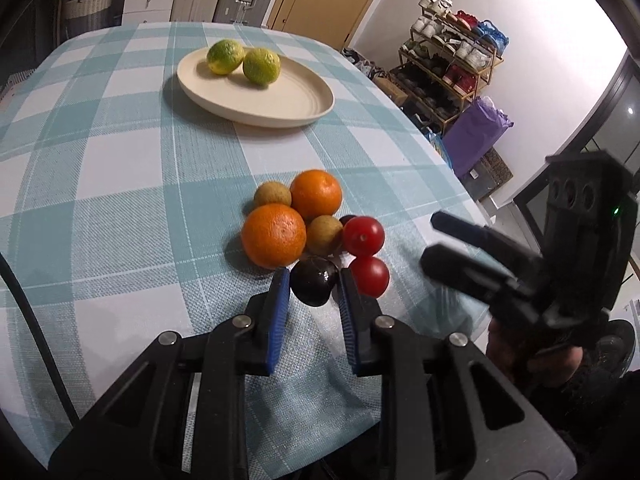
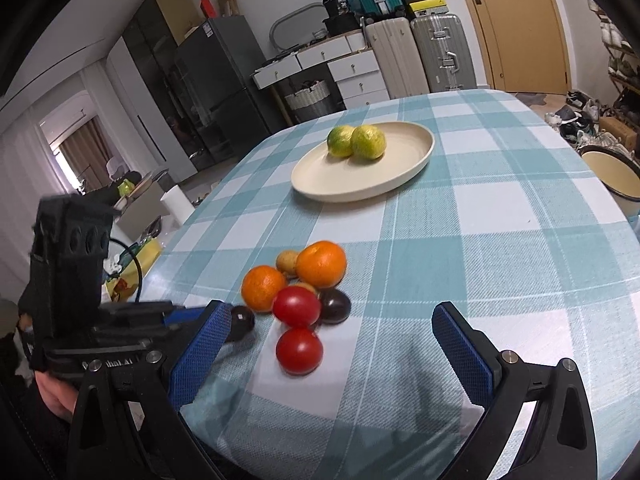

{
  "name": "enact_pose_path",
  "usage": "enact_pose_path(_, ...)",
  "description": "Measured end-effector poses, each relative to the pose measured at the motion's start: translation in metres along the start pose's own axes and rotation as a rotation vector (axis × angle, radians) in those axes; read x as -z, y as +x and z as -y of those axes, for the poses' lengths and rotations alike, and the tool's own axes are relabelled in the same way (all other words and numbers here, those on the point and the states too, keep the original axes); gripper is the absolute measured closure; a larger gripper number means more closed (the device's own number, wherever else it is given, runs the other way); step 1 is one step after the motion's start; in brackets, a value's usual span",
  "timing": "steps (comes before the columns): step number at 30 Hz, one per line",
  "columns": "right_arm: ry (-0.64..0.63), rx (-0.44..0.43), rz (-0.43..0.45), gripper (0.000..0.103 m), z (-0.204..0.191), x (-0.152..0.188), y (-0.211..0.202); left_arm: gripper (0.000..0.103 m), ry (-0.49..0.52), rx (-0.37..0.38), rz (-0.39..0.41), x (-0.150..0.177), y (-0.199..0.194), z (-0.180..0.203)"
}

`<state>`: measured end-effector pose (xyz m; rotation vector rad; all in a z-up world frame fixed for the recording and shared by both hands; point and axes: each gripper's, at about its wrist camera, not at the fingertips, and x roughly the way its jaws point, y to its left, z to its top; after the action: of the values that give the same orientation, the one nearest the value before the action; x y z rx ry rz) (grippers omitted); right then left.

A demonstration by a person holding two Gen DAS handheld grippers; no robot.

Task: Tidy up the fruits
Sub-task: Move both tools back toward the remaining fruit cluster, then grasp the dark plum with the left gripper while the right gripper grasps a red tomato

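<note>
The left gripper (image 1: 314, 286) angles down toward the checked tablecloth (image 1: 120, 184), its 2 blue-padded fingers (image 1: 280, 312) closed on a dark plum (image 1: 313, 285) at the near edge of the fruit pile. The pads press the plum's left and right sides while it sits low on the cloth. In the right wrist view the same plum (image 2: 242, 319) shows at the tip of that gripper, which reaches in from the left with a hand (image 2: 52, 394) wrapped round its black handle.

The right gripper (image 2: 332, 328) also tilts downward, hovering just right of the plum, with its jaws spread wide and nothing between them except cloth and the nearest red tomato (image 2: 299, 350), which the pads do not touch. From the left wrist view its black fingers (image 1: 460, 268) look blurred.

Just beyond the plum lie that tomato (image 1: 370, 276) and a second red tomato (image 1: 363, 236), with a second dark plum (image 2: 334, 306) tucked beside them. Behind the plum sits a large orange (image 1: 274, 236), then a brown fruit (image 1: 325, 234), another orange (image 1: 316, 194) and a second brown fruit (image 1: 273, 194), all touching in 1 cluster.

Well beyond the plum, a cream plate (image 1: 280, 100) carries 2 green citrus fruits (image 1: 225, 57), side by side on its far half.
</note>
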<state>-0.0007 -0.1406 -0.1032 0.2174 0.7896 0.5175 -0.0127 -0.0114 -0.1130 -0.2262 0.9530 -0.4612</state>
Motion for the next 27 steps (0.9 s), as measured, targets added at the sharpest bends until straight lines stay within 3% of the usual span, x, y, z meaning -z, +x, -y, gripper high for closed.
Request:
enact_pose_path(9,-0.032,-0.018,-0.030,0.001,-0.010,0.010,0.010,0.082,0.006,-0.028,0.056,-0.008,-0.025,-0.003)
enact_pose_path(14,-0.076,-0.024,-0.050,0.008,-0.019,0.016,0.017,0.082,0.007,-0.038,0.075,-0.011,-0.033,-0.005)
enact_pose_path(16,-0.081,-0.027,-0.064,0.019,-0.020,0.018,0.021,0.082,0.004,-0.039,0.076,-0.012,-0.034,-0.005)
enact_pose_path(20,-0.090,-0.026,-0.090,0.025,-0.023,0.022,0.028,0.082,-0.003,-0.043,0.081,-0.013,-0.037,-0.008)
enact_pose_path(27,-0.114,-0.022,-0.114,0.052,-0.027,0.025,0.034,0.082,-0.009,-0.042,0.076,-0.013,-0.036,-0.009)
